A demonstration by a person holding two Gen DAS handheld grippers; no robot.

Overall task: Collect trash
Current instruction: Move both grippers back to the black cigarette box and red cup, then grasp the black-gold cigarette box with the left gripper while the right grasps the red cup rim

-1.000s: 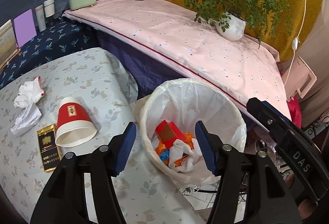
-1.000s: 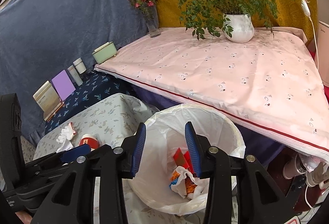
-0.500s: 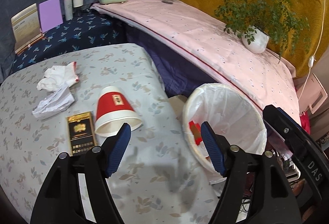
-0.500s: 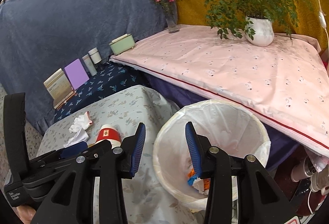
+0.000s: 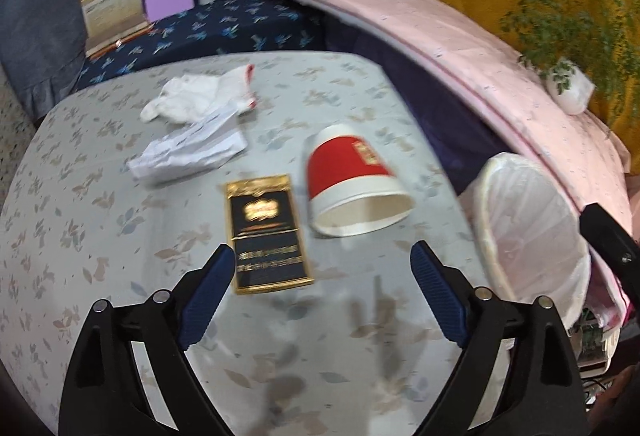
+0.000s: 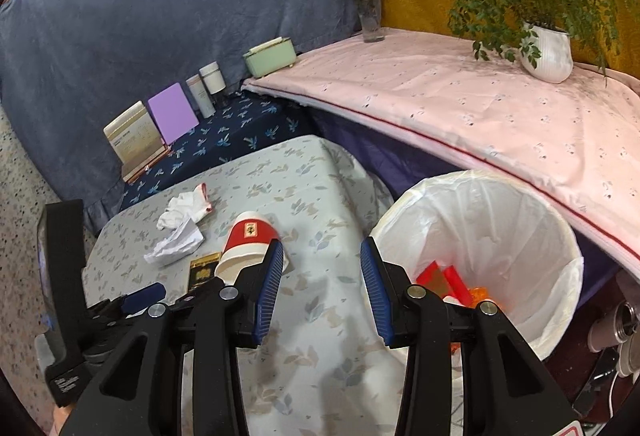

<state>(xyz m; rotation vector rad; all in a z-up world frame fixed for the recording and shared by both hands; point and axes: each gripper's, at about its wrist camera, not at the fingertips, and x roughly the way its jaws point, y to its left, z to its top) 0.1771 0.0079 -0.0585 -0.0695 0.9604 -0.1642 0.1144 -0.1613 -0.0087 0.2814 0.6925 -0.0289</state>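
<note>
Four bits of trash on the bench point(image 5: 100, 236): one red paper cup point(image 5: 352, 183) tipped on its side, one black-and-gold cigarette pack point(image 5: 266, 232) lying flat just left of it, and farther back one crumpled paper point(image 5: 188, 151) touching one white wad with a red edge point(image 5: 200, 95). One white-lined trash bin point(image 6: 500, 236) sits right of the bench, some red and orange trash inside. Left hand-held gripper point(image 5: 322, 276) hovers above the bench near the pack and cup, jaws spread wide, holding nothing. Right hand-held gripper point(image 6: 322, 268) hangs between cup and bin, also wide and empty.
</note>
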